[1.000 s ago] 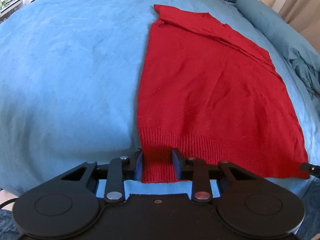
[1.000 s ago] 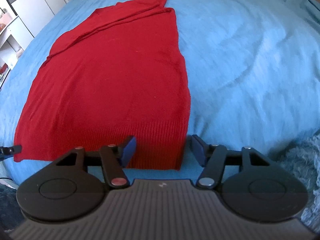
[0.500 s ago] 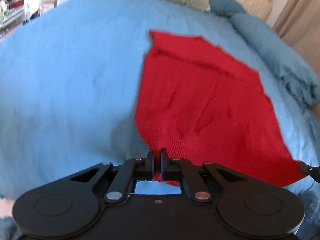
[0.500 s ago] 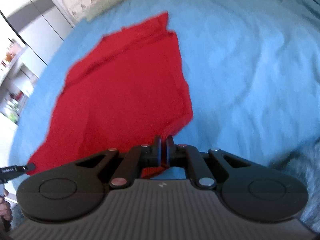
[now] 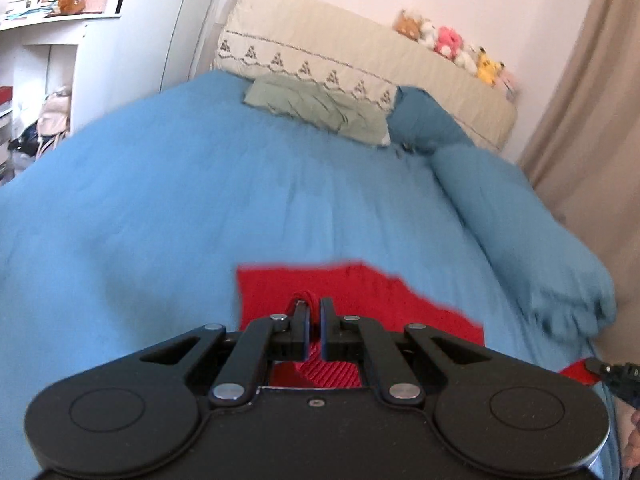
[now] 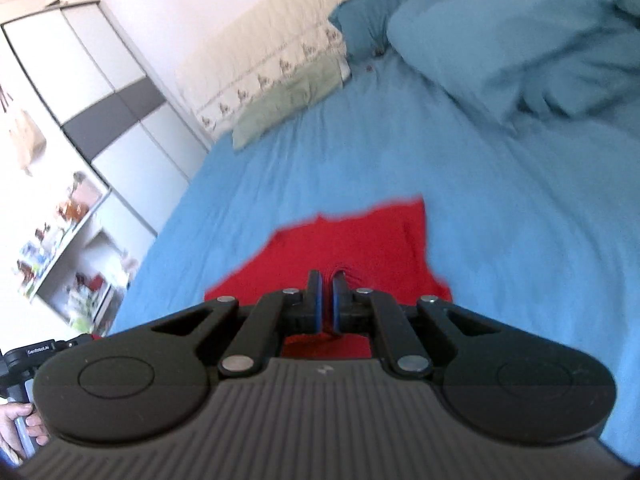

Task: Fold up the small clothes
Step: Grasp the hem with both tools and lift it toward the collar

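My left tongs [image 5: 314, 307] and right tongs [image 6: 327, 280] each pinch the red knitted sweater [image 5: 360, 286] over the blue bedspread [image 5: 200, 200]; green pillow [image 5: 320, 110], cream headboard [image 5: 340, 52] beyond.

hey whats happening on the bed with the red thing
A person is folding a red knit garment on a blue bedspread, using a handheld gripper in each hand. The left gripper and the right gripper are each shut on a pinch of the red fabric, with the ribbed hem visible between the left gripper's arms. The hem corners are raised off the bed while the rest of the garment lies ahead on the bedspread. A green pillow sits near the headboard.
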Motion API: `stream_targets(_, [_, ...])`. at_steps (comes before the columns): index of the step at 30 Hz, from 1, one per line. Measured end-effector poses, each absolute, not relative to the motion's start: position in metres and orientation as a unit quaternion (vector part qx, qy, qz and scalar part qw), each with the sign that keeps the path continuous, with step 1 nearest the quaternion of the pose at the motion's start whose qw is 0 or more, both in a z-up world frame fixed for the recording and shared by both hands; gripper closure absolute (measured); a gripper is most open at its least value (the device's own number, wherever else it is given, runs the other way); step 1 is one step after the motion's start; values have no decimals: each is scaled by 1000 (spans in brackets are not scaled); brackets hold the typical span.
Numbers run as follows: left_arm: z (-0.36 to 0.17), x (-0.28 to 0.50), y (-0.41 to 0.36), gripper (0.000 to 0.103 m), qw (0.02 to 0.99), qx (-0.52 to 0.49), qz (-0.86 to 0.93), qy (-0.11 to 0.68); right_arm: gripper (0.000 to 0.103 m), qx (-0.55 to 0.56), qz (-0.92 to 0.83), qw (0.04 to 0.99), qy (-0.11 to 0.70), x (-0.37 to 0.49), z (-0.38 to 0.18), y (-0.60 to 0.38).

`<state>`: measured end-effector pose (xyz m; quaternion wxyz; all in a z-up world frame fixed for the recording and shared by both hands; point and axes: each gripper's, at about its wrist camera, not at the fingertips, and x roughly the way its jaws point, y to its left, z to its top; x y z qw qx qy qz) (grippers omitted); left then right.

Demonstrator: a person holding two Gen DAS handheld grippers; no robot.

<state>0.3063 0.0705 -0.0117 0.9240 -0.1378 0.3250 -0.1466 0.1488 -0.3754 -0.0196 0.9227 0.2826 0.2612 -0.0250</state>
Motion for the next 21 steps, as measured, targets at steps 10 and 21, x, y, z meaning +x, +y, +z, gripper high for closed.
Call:
stream_targets(10, [-97,490,18,99,921,-130,-89,355,83,261,-77,925,266,365,-75,-420])
stream_targets(21, [-145,513,32,35,922,-144,-26,358,35,239,-113,922,282,426,-148,-434])
